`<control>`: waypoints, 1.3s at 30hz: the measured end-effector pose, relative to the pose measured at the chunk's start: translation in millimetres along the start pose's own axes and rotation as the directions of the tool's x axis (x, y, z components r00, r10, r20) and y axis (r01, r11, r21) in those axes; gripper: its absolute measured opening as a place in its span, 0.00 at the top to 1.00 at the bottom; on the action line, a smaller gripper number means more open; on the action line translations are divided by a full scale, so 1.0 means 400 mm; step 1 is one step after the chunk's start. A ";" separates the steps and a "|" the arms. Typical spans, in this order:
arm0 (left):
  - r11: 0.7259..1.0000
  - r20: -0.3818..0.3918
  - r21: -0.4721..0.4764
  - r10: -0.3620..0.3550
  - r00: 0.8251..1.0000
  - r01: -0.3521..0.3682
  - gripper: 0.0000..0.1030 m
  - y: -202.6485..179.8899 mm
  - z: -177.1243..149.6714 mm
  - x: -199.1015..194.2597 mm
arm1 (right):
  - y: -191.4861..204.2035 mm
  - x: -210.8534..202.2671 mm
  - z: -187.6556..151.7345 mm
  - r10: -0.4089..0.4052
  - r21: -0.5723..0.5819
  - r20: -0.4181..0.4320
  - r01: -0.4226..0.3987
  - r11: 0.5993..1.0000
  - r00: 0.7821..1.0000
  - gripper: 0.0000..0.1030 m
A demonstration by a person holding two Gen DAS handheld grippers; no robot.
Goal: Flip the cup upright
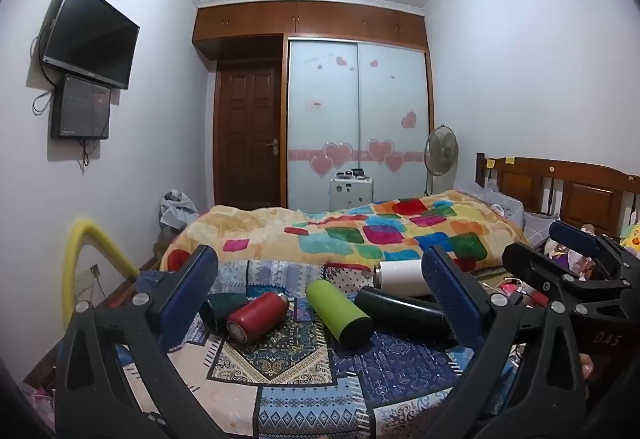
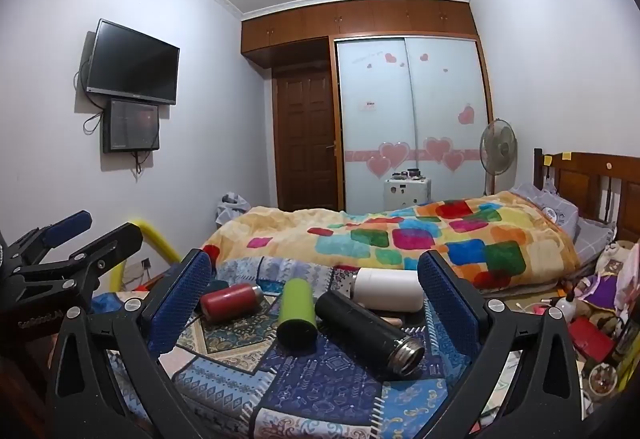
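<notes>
A bedroom scene seen from two handheld grippers held low over a bed. The near end of the bed is covered by a patterned blue patchwork cloth (image 1: 304,371), and five cups lie on it on their sides, none upright.

From the left wrist view, the left gripper (image 1: 318,293) has its jaws wide apart with nothing between them. Framed by its blue pads are, from left to right: a dark green cup (image 1: 222,309) partly hidden behind a red cup (image 1: 256,317), a lime green cup (image 1: 340,313), and a black cup (image 1: 404,313). A white cup (image 1: 400,277) lies farther back, beside the black one. The red cup touches the dark green one; the lime green cup lies just beside the black cup.

The right gripper (image 2: 314,301) also has its jaws wide apart and holds nothing. In its view the black cup's open metal-threaded mouth points toward the camera and to the right.

Behind the cups a colourful quilt (image 1: 360,231) with bright squares covers the rest of the bed. A television (image 1: 90,35) hangs on the left wall, a brown door (image 1: 248,135) and a sliding wardrobe (image 1: 356,119) with pink heart stickers stand at the far end, and a standing fan (image 1: 440,153) is near the wooden headboard (image 1: 560,187).
</notes>
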State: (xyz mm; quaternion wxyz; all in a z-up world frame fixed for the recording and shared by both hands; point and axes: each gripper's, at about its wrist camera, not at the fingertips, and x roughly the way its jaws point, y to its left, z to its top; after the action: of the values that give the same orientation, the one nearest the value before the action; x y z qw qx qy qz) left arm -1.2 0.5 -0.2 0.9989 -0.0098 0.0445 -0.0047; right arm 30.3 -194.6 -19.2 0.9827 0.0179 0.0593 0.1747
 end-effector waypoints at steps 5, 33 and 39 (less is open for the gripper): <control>1.000 0.029 0.020 0.018 0.999 -0.019 0.00 -0.004 -0.004 -0.038 | 0.002 -0.002 0.001 -0.002 -0.005 0.002 0.002 1.000 1.000 0.00; 0.999 0.014 0.032 0.026 1.000 -0.027 0.00 -0.018 -0.007 -0.004 | 0.001 -0.011 -0.004 0.002 -0.006 0.009 -0.002 1.000 1.000 0.00; 0.999 0.023 0.031 0.027 0.999 -0.028 0.00 -0.017 -0.009 -0.007 | 0.002 -0.013 -0.004 0.004 -0.007 0.010 -0.004 1.000 1.000 0.00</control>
State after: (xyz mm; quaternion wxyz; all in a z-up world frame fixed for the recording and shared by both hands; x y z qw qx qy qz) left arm -4.5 -6.3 -3.4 0.9994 0.0065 0.0331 0.0084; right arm 25.1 -195.5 -20.0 0.9827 0.0152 0.0538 0.1766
